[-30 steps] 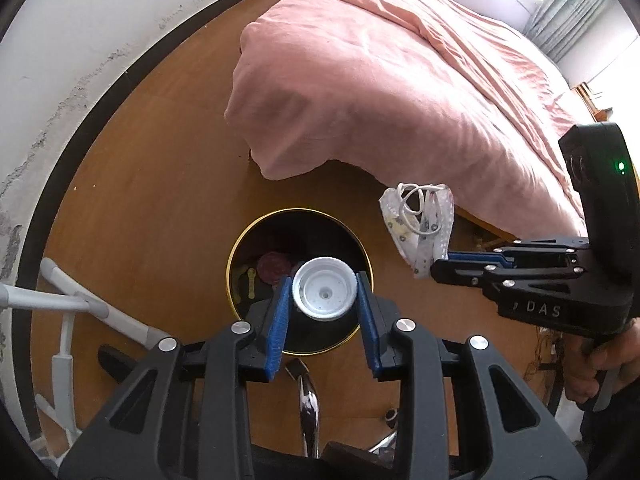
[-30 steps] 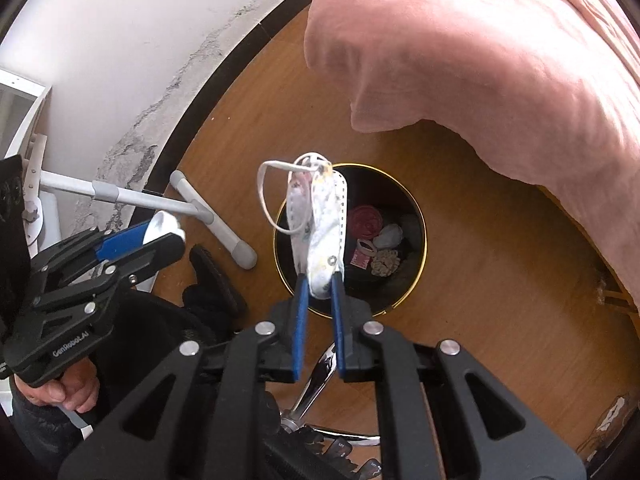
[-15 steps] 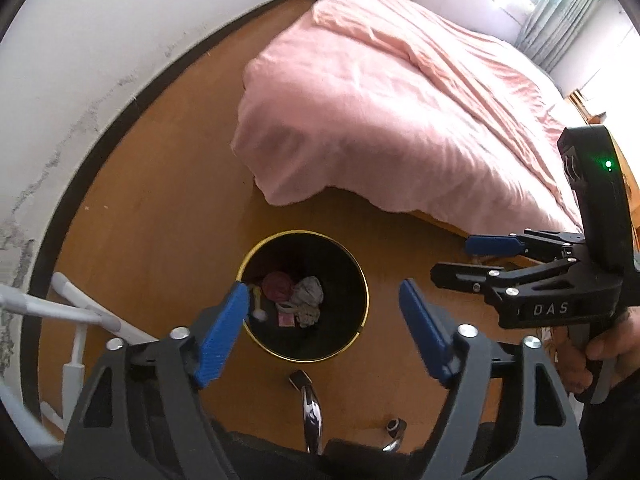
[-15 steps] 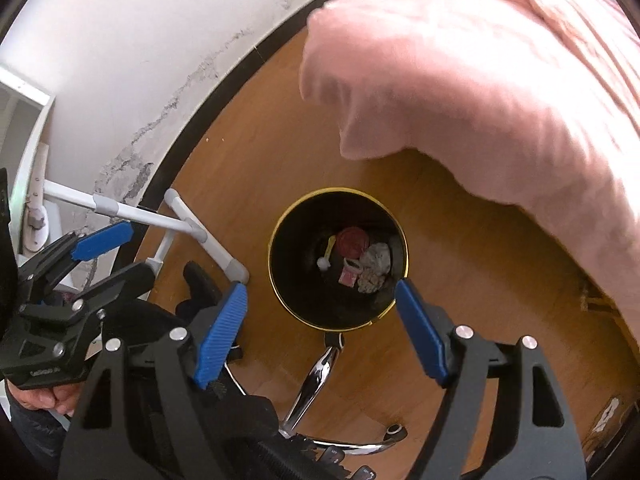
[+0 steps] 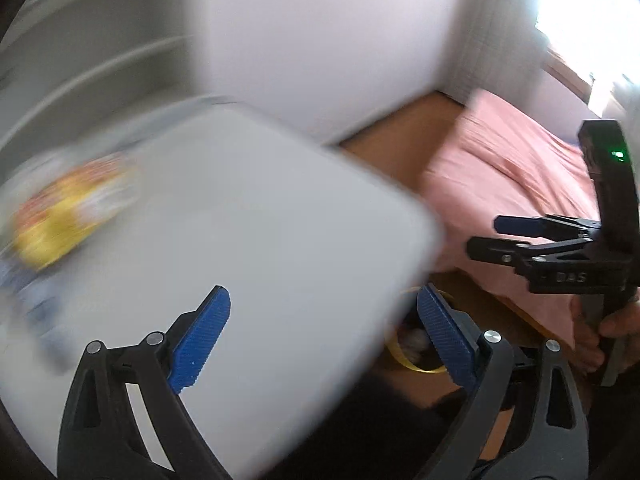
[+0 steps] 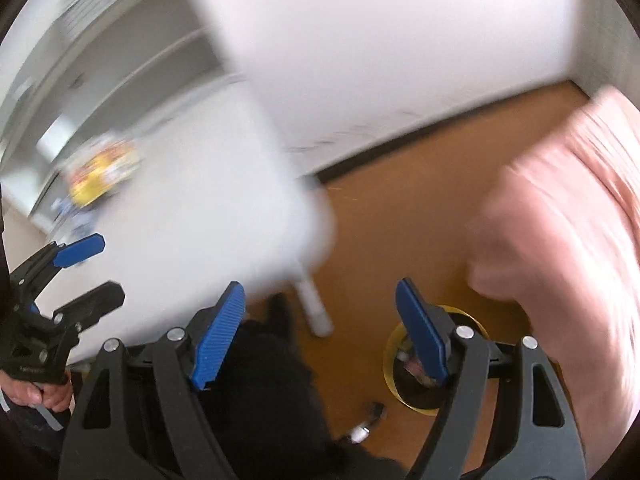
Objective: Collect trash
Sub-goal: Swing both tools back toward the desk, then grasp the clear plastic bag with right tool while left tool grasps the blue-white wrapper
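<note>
Both views are motion-blurred. My left gripper (image 5: 320, 332) is open and empty, over the near corner of a white table (image 5: 260, 220). My right gripper (image 6: 320, 328) is open and empty, between the table corner and the floor. A yellow and orange wrapper (image 5: 68, 208) lies on the table's far left; it also shows in the right wrist view (image 6: 104, 168). The black trash bin with a gold rim (image 6: 394, 360) stands on the floor behind my right finger; trash lies inside. In the left wrist view the bin (image 5: 404, 356) peeks from under the table edge.
A bed with a pink cover (image 5: 520, 184) stands at the right, also in the right wrist view (image 6: 568, 240). A white table leg (image 6: 316, 308) stands on the wood floor (image 6: 400, 216). White shelves (image 6: 120, 60) are behind the table. Small blue items (image 6: 76, 220) lie near the wrapper.
Both grippers let their trash drop into the bin and opened. Both have since swung up and left, from the bin toward the white table.
</note>
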A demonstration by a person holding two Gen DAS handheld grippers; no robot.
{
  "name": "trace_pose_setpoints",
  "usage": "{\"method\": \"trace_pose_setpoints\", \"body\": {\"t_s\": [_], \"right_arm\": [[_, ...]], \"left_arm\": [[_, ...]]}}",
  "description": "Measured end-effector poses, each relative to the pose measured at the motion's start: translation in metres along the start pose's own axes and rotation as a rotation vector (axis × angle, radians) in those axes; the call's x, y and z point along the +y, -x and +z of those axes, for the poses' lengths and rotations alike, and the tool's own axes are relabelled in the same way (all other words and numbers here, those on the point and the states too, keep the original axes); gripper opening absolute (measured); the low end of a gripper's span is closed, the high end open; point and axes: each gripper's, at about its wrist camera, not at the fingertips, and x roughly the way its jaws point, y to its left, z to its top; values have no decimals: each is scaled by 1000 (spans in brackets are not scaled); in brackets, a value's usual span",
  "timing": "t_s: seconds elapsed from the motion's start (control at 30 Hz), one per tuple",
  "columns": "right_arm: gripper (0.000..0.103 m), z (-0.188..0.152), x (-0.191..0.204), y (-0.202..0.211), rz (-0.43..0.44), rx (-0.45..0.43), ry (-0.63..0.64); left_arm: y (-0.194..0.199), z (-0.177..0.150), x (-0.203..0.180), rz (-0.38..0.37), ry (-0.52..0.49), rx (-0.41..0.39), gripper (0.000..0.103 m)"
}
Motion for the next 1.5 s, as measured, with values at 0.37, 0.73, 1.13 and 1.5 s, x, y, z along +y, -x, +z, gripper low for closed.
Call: {"method": "trace_pose_setpoints", "body": {"t_s": [0.37,0.73,1.13,1.5], "right_arm": [[76,50,262,-70,208,76,396],[83,149,380,-90,263,43,479],[14,190,402,-168,260,248,377],[12,182,367,-70,333,84,406]], "left_arm": [[104,-86,227,365,337,-8,92],[89,-69,275,315,303,-40,92],[11,-9,308,248,236,4,91],[31,-7,294,251,263,-2,12]]}}
